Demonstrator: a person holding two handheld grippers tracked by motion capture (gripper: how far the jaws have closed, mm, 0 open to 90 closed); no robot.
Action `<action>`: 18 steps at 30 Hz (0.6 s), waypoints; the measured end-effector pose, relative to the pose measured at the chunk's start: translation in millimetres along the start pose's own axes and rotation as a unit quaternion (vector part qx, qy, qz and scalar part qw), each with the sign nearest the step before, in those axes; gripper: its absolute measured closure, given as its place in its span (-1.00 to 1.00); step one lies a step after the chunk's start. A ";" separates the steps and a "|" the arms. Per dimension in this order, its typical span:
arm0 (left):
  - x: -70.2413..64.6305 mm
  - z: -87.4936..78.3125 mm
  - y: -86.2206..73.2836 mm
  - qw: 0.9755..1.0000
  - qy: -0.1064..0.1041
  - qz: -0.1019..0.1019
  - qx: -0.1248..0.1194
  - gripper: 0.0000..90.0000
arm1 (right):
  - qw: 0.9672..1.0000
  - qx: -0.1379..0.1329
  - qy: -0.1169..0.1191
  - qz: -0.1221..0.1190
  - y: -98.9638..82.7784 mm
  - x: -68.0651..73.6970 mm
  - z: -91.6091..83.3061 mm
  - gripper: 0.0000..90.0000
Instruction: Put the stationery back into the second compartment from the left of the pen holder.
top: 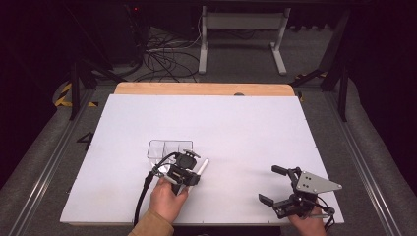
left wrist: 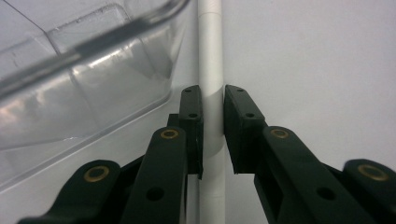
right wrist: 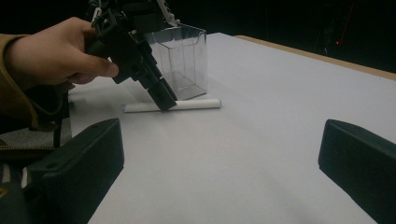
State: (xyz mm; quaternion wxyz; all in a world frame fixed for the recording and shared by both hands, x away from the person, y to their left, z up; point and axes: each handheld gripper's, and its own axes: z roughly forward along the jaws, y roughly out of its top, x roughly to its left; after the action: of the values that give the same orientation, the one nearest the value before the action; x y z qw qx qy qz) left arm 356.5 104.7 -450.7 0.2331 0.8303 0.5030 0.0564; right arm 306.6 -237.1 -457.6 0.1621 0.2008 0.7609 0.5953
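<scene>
A white stick (top: 202, 166) lies flat on the white table (top: 236, 123), just right of a clear plastic box (top: 169, 147). My left gripper (top: 195, 171) points down at the stick, its two black pads pressed against the stick's sides near the middle. In the left gripper view the stick (left wrist: 210, 56) runs up between the jaws of the left gripper (left wrist: 213, 100), with the box (left wrist: 70, 93) close on the left. My right gripper (top: 269, 184) rests near the front right edge, its jaws wide apart with nothing between them. The right gripper view shows the stick (right wrist: 196, 104) in front of the box (right wrist: 184, 60).
The clear box is divided into compartments and looks empty. A wooden strip (top: 204, 89) edges the table's far side. Beyond it are a desk frame (top: 241, 29) and cables (top: 167, 59) on the floor. Bare white surface (right wrist: 261, 121) stretches ahead of my right gripper (right wrist: 219, 158).
</scene>
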 end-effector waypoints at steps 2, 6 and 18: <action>-1.1 -4.1 -0.2 1.000 -0.004 0.007 -0.009 0.75 | 1.000 0.000 -0.001 0.001 0.0 -0.2 -0.2 -0.98; -3.4 -14.6 -0.6 0.999 -0.008 0.015 -0.031 0.75 | 1.000 0.001 -0.002 0.001 -0.1 -0.2 -0.4 -0.98; 0.1 -39.0 -2.6 0.995 -0.035 0.035 -0.092 0.75 | 1.000 0.001 0.001 -0.001 -0.7 -0.8 -0.2 -0.98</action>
State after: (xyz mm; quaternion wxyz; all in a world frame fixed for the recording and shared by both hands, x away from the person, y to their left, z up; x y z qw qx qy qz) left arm 341.6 118.7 -417.4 0.3240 0.8240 0.4577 0.0815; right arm 307.1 -237.8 -458.3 0.1617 0.2002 0.7618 0.5945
